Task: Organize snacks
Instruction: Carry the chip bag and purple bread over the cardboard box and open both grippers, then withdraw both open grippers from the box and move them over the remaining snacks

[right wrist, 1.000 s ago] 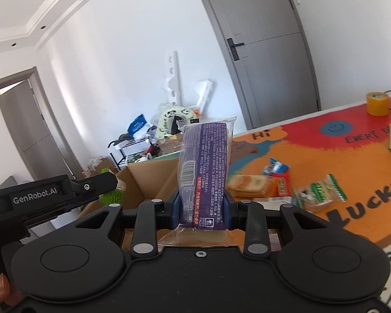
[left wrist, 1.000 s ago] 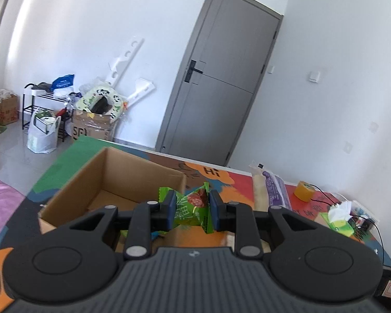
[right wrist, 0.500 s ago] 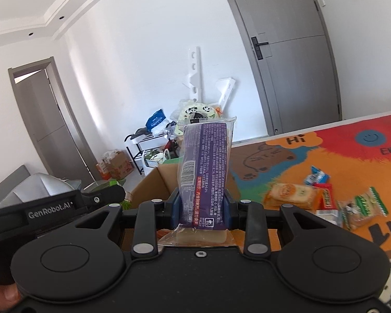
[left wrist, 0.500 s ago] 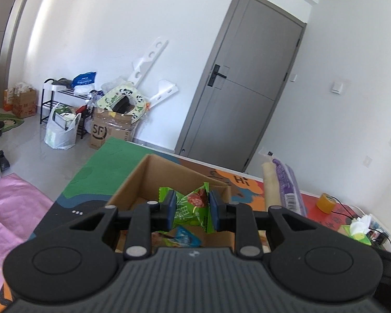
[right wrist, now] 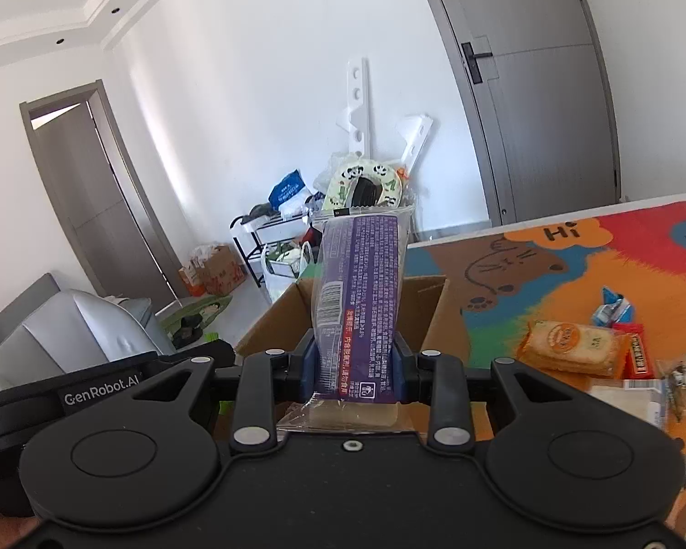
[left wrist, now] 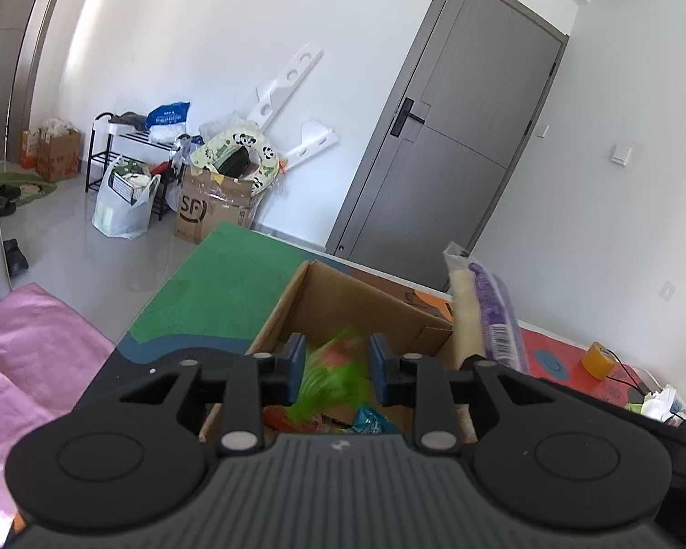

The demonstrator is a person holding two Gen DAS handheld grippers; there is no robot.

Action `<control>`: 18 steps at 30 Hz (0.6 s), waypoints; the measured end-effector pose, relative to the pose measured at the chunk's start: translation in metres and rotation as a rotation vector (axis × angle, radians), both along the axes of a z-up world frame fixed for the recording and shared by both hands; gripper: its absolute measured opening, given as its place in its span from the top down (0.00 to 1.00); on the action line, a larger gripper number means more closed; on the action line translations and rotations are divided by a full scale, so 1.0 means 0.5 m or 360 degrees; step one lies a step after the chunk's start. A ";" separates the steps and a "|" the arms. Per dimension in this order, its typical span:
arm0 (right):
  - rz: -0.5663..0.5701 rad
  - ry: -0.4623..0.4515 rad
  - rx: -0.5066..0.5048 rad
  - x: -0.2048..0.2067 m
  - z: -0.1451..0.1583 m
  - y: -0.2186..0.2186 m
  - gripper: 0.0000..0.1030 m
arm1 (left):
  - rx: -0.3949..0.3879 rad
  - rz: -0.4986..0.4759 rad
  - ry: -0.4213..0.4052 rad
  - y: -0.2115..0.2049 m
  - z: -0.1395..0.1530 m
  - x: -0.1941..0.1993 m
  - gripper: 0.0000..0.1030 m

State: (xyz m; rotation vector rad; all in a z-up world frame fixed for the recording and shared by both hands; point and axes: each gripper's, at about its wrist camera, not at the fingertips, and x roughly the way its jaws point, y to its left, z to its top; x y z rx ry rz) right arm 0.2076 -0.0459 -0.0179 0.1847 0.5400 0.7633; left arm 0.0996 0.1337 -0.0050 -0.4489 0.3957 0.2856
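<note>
Left hand-held gripper [left wrist: 336, 374]: jaws have just been opening; blue pads stand clear of the green snack packet [left wrist: 338, 377], which shows as a motion-blurred smear between them, over the open cardboard box [left wrist: 292, 302]. Nothing gripped. More packets, orange and blue, lie in the box bottom.

Right hand-held gripper [right wrist: 354, 373]: jaws closed part-way on the lower end of a purple-labelled snack pack [right wrist: 359, 302], which stands upright, clear wrapper edge hanging below the pads. Seen from the left wrist, this pack rises just beside the box's right wall.

Box sits on the bench [right wrist: 526, 274], covered by a bright cartoon mat. To the right of the box, loose on the mat: an orange biscuit pack [right wrist: 571, 347], small red and blue packets, a green-striped packet.

Farther off: a roll of yellow tape [left wrist: 597, 359] on the bench, a grey door [left wrist: 457, 137], clutter against the white wall.
</note>
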 end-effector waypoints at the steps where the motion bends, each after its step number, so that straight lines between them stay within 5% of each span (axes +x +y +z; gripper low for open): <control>1: 0.0003 0.0005 -0.0007 0.000 -0.002 0.005 0.69 | -0.0011 -0.0003 0.0008 0.003 0.000 0.002 0.62; 4: 0.0006 0.0027 -0.0026 0.003 -0.008 0.018 0.69 | -0.0033 0.0012 0.0010 0.012 0.002 0.001 0.47; 12: 0.0060 0.0027 -0.0033 0.005 -0.011 0.052 0.68 | -0.0030 0.0071 -0.0038 0.033 0.016 -0.024 0.42; 16: 0.0027 0.0047 0.0016 0.002 -0.005 0.046 0.40 | -0.0027 0.0118 -0.0017 0.042 0.015 -0.030 0.34; 18: 0.0013 0.0041 0.0025 -0.002 0.002 0.035 0.40 | -0.0034 0.0129 -0.0011 0.042 0.014 -0.032 0.32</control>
